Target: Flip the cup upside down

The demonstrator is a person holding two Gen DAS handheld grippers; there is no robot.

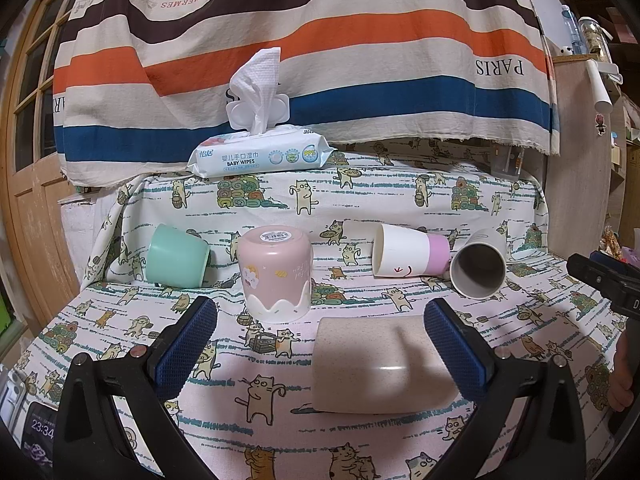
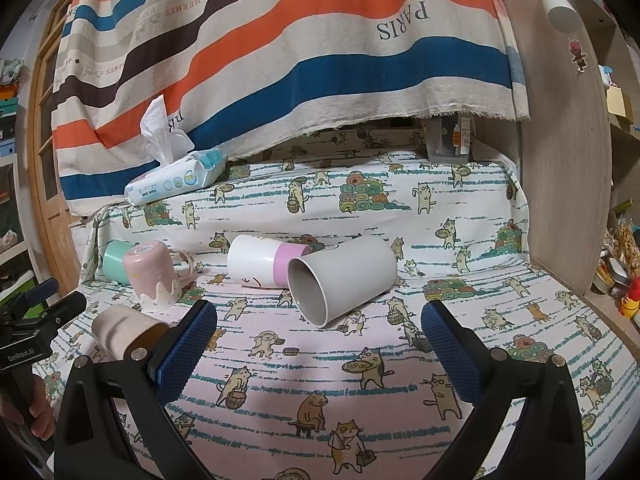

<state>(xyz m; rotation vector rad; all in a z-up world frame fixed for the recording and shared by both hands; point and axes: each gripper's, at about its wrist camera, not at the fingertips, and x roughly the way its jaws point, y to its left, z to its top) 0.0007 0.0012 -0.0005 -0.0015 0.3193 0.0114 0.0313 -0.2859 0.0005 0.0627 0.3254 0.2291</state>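
Observation:
Several cups are on the cat-print cloth. A beige cup [image 1: 380,368] lies on its side between the fingers of my open left gripper [image 1: 320,332], nearer the right finger; it also shows in the right wrist view [image 2: 120,336]. A pink cup [image 1: 276,276] stands upside down behind it. A mint cup [image 1: 176,258], a white-and-lilac cup [image 1: 408,256] and a grey cup [image 1: 478,266] lie on their sides. My right gripper [image 2: 320,332] is open and empty, with the grey cup [image 2: 340,280] just beyond its fingertips.
A pack of baby wipes [image 1: 260,156] with a tissue sticking up lies at the back, under a hanging striped cloth [image 1: 320,40]. A wooden door [image 1: 28,120] is at the left and wooden shelving [image 2: 568,160] at the right.

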